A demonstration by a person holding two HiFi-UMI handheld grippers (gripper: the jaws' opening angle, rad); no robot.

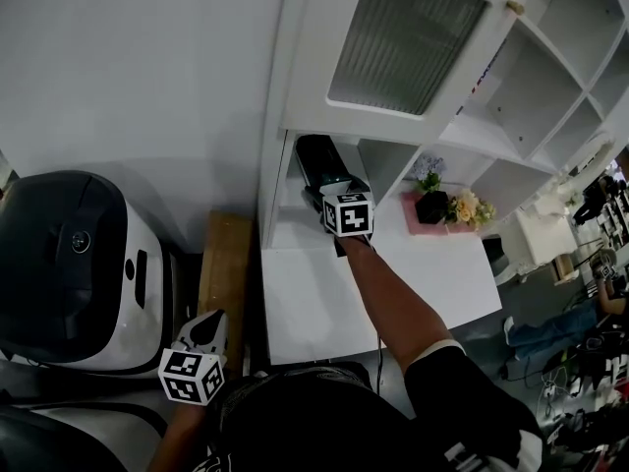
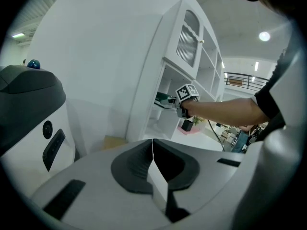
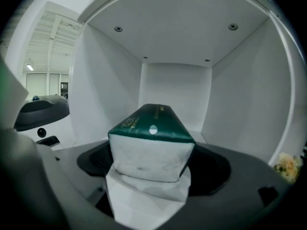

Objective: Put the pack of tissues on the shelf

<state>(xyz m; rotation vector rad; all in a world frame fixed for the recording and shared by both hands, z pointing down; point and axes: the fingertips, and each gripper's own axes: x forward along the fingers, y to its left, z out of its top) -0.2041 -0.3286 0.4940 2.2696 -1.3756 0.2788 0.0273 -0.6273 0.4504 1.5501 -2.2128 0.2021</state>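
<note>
Gripping the near end of the pack of tissues (image 3: 151,143), the right tongs (image 3: 148,178) point it lengthwise into a low open compartment of the shelf (image 3: 103,90). Held that way, its narrow dark-green face leads toward the back wall, which I judge suits sliding it straight in. Whether its underside touches the compartment floor I cannot tell. On both sides of the frame the white walls stand well apart from the pack, the ceiling is high above it, and the back wall lies beyond its far end, so there is room to go deeper. In the head view the right tongs (image 1: 332,187) sit at the compartment's mouth, above the front edge of the white worktop (image 1: 393,283); a flower pot (image 1: 432,205) stands to the right, clear of the arm. The left tongs (image 2: 153,150) are closed on nothing and hang low at the bottom left (image 1: 208,330), beside a wooden board (image 1: 224,264) and a dark-topped machine (image 1: 69,254), out of the way.
</note>
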